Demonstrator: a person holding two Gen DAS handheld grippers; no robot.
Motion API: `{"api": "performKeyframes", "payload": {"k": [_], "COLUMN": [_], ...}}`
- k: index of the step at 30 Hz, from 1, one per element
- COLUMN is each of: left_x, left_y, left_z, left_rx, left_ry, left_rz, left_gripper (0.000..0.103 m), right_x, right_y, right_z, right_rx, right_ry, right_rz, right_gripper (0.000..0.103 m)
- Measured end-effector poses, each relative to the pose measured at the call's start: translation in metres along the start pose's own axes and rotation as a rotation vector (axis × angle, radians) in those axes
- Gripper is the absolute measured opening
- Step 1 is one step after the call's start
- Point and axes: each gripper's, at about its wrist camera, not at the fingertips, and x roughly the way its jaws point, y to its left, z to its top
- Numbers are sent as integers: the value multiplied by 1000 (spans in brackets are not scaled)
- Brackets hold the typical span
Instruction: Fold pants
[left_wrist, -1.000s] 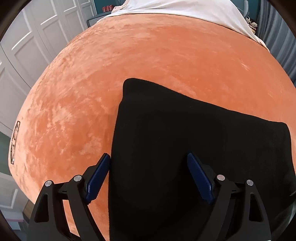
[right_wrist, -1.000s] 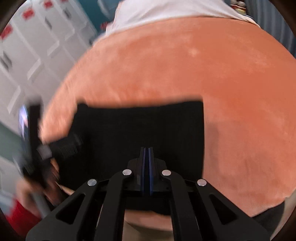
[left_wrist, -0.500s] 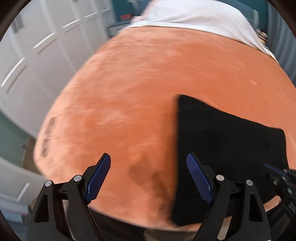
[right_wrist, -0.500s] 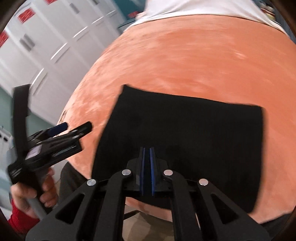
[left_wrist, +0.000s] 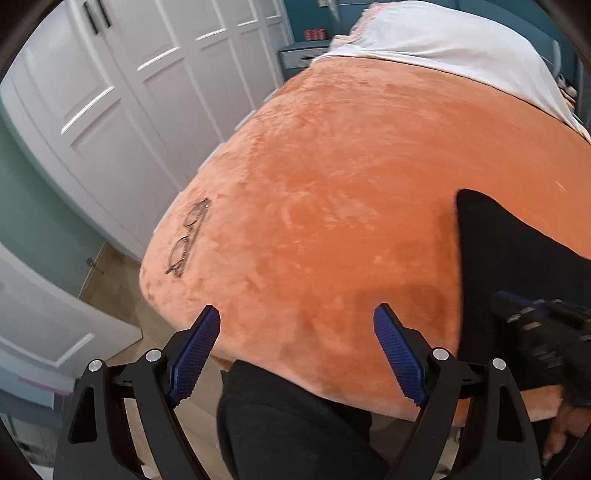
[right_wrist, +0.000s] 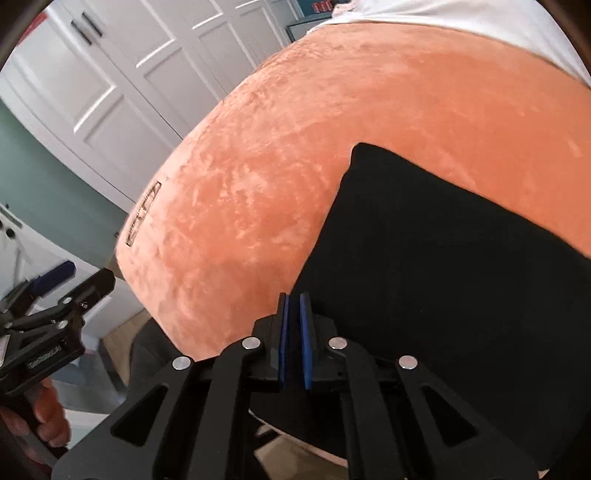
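Both sets of fingers empty: left gripper wide open beside the folded pants, right gripper nearly closed above them.

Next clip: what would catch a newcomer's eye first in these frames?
The bright orange blanket fills both views, with the black folded pants lying flat near its front edge. A pair of glasses lies by the blanket's left edge. The left tongs gape open over bare blanket, while the right tongs are shut and empty above the pants.
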Motion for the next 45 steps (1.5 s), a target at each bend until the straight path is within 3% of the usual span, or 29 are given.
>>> {"api": "performKeyframes", "payload": {"k": [2, 4, 7, 9, 13, 15, 17, 21, 23, 26, 30, 33, 39, 45], "left_x": [-1, -6, -13, -13, -14, -15, -15, -12, -12, -9, 2, 9, 14, 23], "left_y": [-9, -19, -29, -34, -44, -47, -49, -52, -52, -51, -50, -51, -40, -30], "left_z": [1, 1, 1, 1, -1, -2, -3, -2, -2, -2, -1, -1, -5, -8], "left_rx": [16, 35, 52, 52, 69, 78, 83, 84, 78, 74, 72, 80, 62, 32], "left_ry": [-1, -11, -26, -19, -1, 5, 13, 40, 41, 49, 69, 78, 86, 112], "left_rz": [-29, -45, -52, -56, -63, -61, -64, -82, -89, -91, -96, -87, -55, -54], "left_gripper": [84, 84, 87, 87, 87, 87, 87, 87, 87, 88, 88, 88, 88, 88], "right_x": [21, 8, -21, -17, 34, 62, 76, 84, 61, 10, -28, -15, 16, 21], "right_y": [-4, -3, -5, -12, -37, -35, -24, -8, -12, -28, -39, -40, -18, -8], "right_z": [-7, 5, 35, 57, 81, 82, 85, 92, 91, 65, -2, -28, -27, -26], "right_rx": [-40, -7, 30, 37, 111, 97, 50, -18, -17, 92, 64, 54, -22, -94], "right_ry": [76, 50, -64, -84, 1, 55, 48, 66, 28, -62, -68, 3, 41, 51], "right_rz": [-7, 12, 14, -34, -117, -140, -170, -209, -169, 3, 22, 48, 14, -16], "right_gripper": [3, 3, 7, 7, 7, 8, 8, 8, 8, 8, 8, 8, 7, 7]}}
